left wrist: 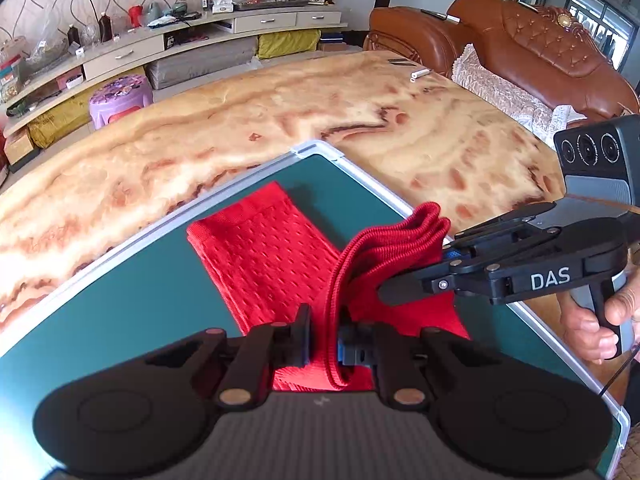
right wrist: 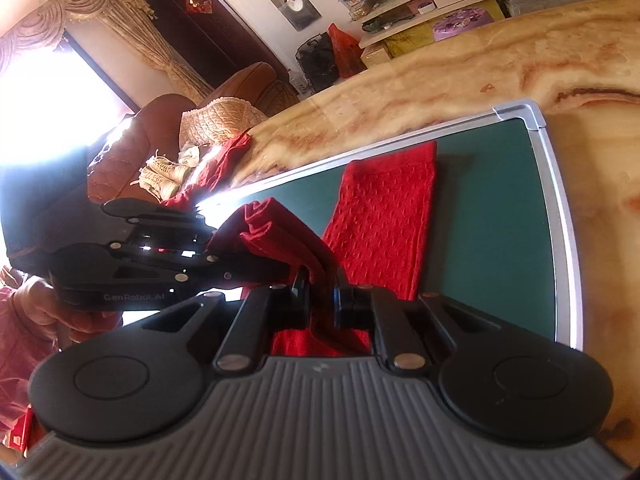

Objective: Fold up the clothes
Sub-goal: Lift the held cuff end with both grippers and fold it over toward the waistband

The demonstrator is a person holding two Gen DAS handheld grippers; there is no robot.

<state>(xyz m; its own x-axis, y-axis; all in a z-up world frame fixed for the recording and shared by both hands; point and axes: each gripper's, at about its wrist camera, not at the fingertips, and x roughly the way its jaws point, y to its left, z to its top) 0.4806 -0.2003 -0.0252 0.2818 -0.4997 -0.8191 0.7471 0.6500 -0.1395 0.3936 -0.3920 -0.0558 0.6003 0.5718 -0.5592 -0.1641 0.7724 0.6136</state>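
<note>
A red perforated garment (left wrist: 264, 256) was seen lying on a green board (left wrist: 120, 288) on the marbled table (left wrist: 280, 112), its ribbed edge lifted at lower centre of the frame. That edge was clamped in the left gripper (left wrist: 324, 344). From the right of the frame, the right gripper (left wrist: 416, 276) was clenched on the same raised fold, held by a hand (left wrist: 592, 320).

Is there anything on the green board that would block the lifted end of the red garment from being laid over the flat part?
Nothing visible. The flat half of the red mesh garment lies bare on the green board.
</note>
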